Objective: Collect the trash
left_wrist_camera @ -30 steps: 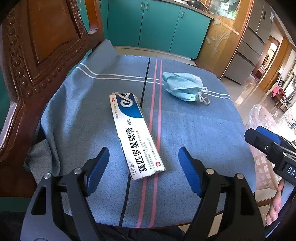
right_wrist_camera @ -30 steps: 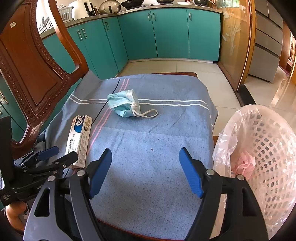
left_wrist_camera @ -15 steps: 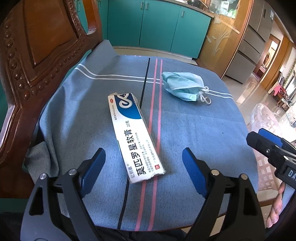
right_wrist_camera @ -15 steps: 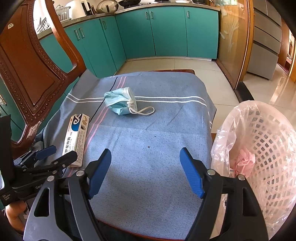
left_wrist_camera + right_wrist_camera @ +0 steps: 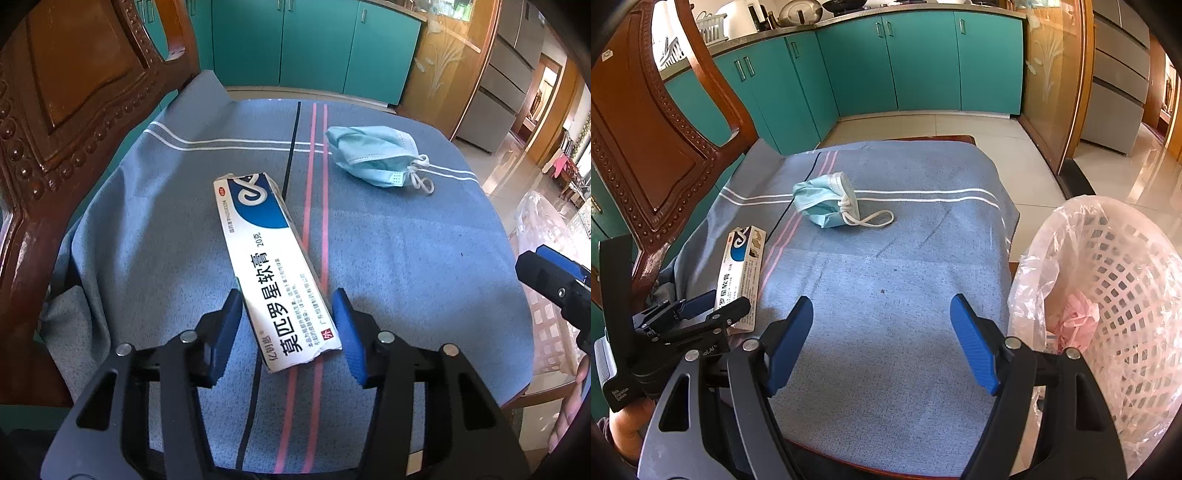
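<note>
A white and blue ointment box (image 5: 266, 251) lies on the blue-grey cloth (image 5: 406, 258), also seen as the box (image 5: 742, 266) in the right wrist view. My left gripper (image 5: 286, 295) has its jaws closing around the box's near end; the blue pads stand just beside its long sides, and the box still rests on the cloth. A crumpled light-blue face mask (image 5: 373, 155) lies farther back, to the right of the box. My right gripper (image 5: 882, 306) hangs open over bare cloth with nothing between its fingers, next to the lined basket (image 5: 1126, 280).
The white lattice basket, lined with a clear bag, stands off the cloth's right edge and holds pink crumpled trash (image 5: 1075, 321). A carved wooden chair back (image 5: 74, 110) rises on the left. Teal cabinets (image 5: 923, 62) and tiled floor lie beyond.
The left gripper's jaws have come in from wide apart to stand close against the sides of the ointment box. The right gripper, the mask and the basket have stayed put.
</note>
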`<state>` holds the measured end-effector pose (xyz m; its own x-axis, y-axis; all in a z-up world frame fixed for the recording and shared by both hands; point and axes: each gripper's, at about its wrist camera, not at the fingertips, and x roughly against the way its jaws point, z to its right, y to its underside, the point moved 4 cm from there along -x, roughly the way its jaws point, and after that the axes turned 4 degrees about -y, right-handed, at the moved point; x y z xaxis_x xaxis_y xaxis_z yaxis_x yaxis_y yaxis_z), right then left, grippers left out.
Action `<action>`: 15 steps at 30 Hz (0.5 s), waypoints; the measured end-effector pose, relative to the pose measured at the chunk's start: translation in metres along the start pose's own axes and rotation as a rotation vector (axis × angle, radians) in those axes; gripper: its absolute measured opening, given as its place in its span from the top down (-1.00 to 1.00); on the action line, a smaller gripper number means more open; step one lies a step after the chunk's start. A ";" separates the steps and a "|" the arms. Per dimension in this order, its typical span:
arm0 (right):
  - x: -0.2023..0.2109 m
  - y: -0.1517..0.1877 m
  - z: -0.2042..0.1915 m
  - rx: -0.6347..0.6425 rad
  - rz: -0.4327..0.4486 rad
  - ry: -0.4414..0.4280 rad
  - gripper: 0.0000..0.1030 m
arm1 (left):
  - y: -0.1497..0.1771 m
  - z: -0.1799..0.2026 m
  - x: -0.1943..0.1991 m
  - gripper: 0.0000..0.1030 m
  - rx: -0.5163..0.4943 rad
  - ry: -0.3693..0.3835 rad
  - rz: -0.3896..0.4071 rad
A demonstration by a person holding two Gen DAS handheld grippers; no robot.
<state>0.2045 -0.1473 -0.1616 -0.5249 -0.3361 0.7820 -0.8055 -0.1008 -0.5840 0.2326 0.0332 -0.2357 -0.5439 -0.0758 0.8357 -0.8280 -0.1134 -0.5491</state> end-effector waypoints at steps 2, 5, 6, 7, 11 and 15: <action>0.000 0.000 0.000 -0.001 0.001 -0.002 -0.46 | 0.001 0.000 0.000 0.02 -0.004 0.002 0.001; 0.001 0.000 0.001 -0.003 0.002 -0.001 -0.46 | 0.004 0.000 0.001 0.06 -0.012 0.009 -0.003; 0.002 0.000 0.002 -0.005 0.004 -0.001 -0.46 | 0.006 -0.001 0.003 0.07 -0.016 0.015 -0.009; 0.002 -0.001 0.002 -0.006 0.005 -0.001 -0.46 | 0.009 -0.001 0.006 0.07 -0.017 0.023 -0.012; 0.006 -0.006 0.005 -0.004 0.021 0.005 -0.46 | 0.013 -0.008 0.011 0.07 -0.005 0.059 -0.029; 0.000 -0.016 0.004 0.002 0.032 0.009 -0.46 | 0.011 -0.016 0.011 -0.17 0.036 0.073 -0.039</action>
<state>0.2180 -0.1498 -0.1532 -0.5525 -0.3308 0.7651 -0.7880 -0.0922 -0.6088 0.2157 0.0465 -0.2322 -0.5206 0.0019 0.8538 -0.8442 -0.1510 -0.5144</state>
